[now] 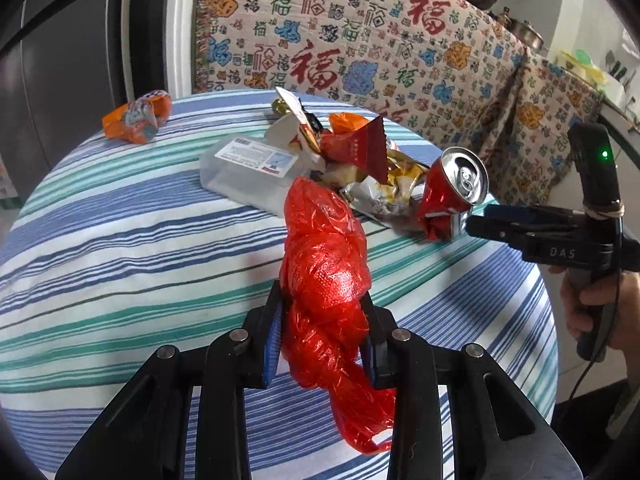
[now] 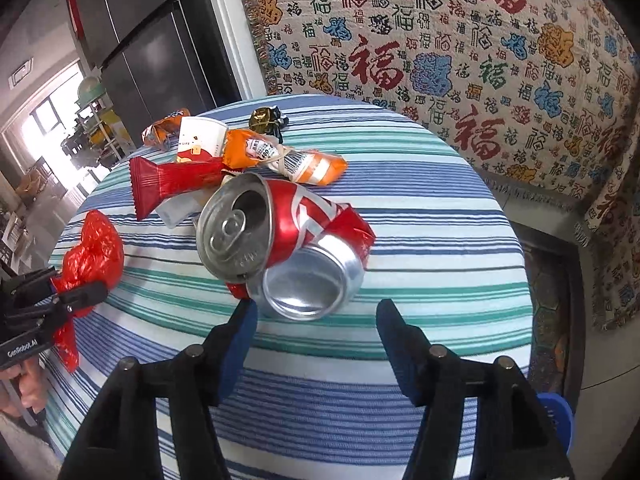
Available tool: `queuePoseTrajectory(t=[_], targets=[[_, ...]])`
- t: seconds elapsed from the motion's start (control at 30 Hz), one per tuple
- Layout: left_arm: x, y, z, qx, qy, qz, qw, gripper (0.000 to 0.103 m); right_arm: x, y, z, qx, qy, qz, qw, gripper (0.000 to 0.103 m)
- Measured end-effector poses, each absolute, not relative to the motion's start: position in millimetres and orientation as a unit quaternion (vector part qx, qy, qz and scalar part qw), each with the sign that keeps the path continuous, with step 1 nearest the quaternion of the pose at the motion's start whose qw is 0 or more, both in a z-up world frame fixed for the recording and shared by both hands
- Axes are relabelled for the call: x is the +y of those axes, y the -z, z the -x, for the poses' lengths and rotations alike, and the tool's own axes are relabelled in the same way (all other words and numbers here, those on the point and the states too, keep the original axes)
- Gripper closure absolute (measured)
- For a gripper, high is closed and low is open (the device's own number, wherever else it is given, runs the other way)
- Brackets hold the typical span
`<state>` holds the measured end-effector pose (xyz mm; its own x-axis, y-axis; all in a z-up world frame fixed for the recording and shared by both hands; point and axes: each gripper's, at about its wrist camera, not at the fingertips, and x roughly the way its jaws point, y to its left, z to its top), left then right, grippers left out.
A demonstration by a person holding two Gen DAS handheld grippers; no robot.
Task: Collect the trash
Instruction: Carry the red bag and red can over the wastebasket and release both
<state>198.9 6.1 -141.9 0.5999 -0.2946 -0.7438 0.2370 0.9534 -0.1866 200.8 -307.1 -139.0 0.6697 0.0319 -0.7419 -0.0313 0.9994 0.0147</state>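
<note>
My left tongs [image 1: 322, 332] are clamped on a crumpled red plastic bag [image 1: 324, 276], its thin, crinkled film twisted into a rope between the blue-padded fingers [image 1: 272, 340] and trailing down past them over the near side of the table [image 1: 120, 240], which is round and covered in a blue, teal and white striped cloth. My right tongs [image 2: 316, 328] stand spread wide and grip nothing, just short of a crushed red aluminium can [image 2: 288, 240] that lies buckled in the middle, its silver top and pull tab tilted towards the camera and its concave base nearest the fingers. Beyond the can, towards the far side of the table, lies a loose heap of litter: a glossy red wrapper [image 2: 172, 184] with a serrated end, an orange packet [image 2: 280, 156] printed with a barcode, a white paper cup [image 2: 200, 140] on its side and a small knot of gold foil [image 2: 264, 118]. A second crumpled orange wrapper [image 1: 138, 118] sits apart at the far left edge. A woven blanket [image 1: 380, 40] patterned with characters hangs behind the table.
</note>
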Motion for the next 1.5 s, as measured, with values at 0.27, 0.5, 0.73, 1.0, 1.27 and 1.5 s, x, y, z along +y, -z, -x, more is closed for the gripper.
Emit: queuePoseTrajectory(t=[0.27,0.5,0.73,1.0,1.27,1.5], targets=[[-5.2,145.2,-197.9,0.425,0.154,0.024,0.892,0.071,-294.3,152.0,-222.2,0.384,-0.007,-0.002,0.923,0.000],[-2.4,141.9,-199.7,0.423,0.156,0.030,0.892,0.071,-296.8,149.1,-218.4,0.396,0.003,-0.020,0.918,0.022],[-11.7,136.5,-195.2,0.416,0.169,0.028,0.893,0.071,-295.4,126.8,-184.0,0.382,-0.008,-0.009,0.924,0.022],[-42.8,130.3,-185.8,0.414,0.203,0.021,0.887,0.071,-318.9,107.7,-137.2,0.377,0.013,-0.024,0.926,0.022],[-87.3,110.4,-170.4,0.403,0.233,0.005,0.885,0.071,-355.2,88.3,-90.2,0.363,0.045,-0.043,0.930,0.022],[-145.5,85.7,-155.8,0.384,0.277,-0.015,0.881,0.071,-403.5,80.1,-41.4,0.343,0.096,-0.076,0.931,0.022]])
